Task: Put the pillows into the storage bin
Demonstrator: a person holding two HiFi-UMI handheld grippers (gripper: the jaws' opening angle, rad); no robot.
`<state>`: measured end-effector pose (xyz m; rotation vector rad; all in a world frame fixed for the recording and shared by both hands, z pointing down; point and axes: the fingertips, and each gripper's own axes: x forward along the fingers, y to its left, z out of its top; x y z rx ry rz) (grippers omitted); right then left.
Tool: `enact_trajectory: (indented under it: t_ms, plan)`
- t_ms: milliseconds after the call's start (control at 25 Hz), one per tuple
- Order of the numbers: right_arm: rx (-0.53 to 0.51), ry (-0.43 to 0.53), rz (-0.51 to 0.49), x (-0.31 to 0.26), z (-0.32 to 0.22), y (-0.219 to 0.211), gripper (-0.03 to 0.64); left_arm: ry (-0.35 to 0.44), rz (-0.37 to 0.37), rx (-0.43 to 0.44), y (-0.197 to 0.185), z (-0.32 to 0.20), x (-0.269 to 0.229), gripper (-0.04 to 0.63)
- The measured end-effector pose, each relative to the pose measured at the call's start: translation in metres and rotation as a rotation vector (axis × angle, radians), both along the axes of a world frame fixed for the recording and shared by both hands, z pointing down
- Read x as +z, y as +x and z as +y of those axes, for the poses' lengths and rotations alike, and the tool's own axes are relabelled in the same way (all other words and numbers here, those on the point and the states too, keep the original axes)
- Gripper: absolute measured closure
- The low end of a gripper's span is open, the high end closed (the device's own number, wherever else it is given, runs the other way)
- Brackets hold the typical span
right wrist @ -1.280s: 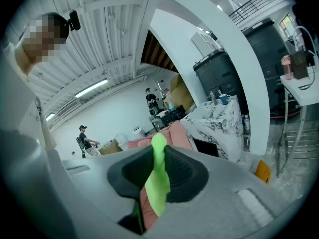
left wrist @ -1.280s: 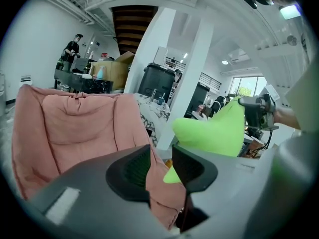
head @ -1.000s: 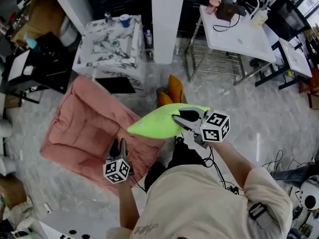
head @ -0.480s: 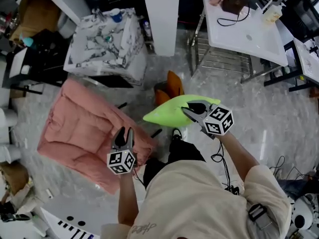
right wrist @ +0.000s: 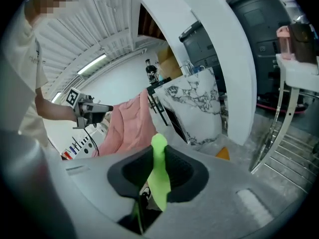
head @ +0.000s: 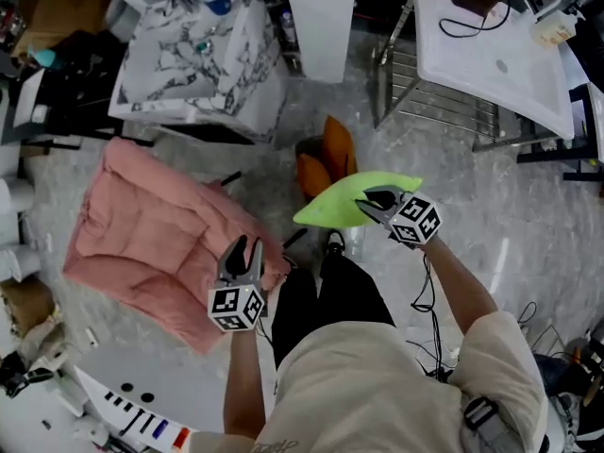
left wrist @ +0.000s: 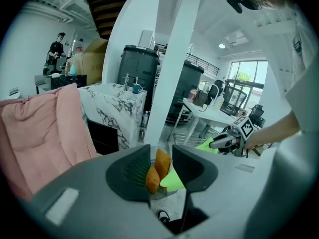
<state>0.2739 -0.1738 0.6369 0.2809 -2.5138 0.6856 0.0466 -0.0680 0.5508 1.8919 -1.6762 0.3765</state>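
- Right tongs pinch the soft lime-green pillow by its edge; lower it beside the upright orange pillows inside the storage bin before releasing.
- Left tongs gape, empty.

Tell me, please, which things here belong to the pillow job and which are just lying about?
Job: green pillow, pinched in the right claw; orange pillows in the storage bin.
Lying about: pink padded mat, marble table, white table, white pillar.
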Motion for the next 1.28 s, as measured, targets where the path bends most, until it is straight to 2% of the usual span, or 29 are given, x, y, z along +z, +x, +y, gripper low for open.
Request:
enact_trajectory:
  t_ms: [240, 400, 840, 960, 1160, 1280]
  plan:
    - [-0.094, -0.08, 0.08, 0.085, 0.0, -0.006, 0.552, -0.067, 0.012, -0.033, 0.002, 0.006, 0.031, 0.442]
    - [-0.169, -0.097, 0.125, 0.131, -0.002, -0.016, 0.552, -0.114, 0.028, -0.061, 0.004, 0.017, 0.051, 0.442]
    - [-0.431, -0.018, 0.251, 0.23, -0.006, -0.051, 0.548, -0.219, 0.048, -0.122, -0.004, 0.031, 0.091, 0.442]
    - [-0.459, -0.032, 0.289, 0.252, -0.013, -0.051, 0.543, -0.232, 0.048, -0.123, -0.008, 0.028, 0.095, 0.442]
    - [-0.455, -0.08, 0.292, 0.269, -0.01, -0.067, 0.537, -0.234, 0.053, -0.122, -0.011, 0.017, 0.1, 0.442]
    - [-0.511, -0.066, 0.327, 0.28, 0.009, -0.076, 0.529, -0.235, 0.064, -0.107, -0.006, 0.01, 0.101, 0.44]
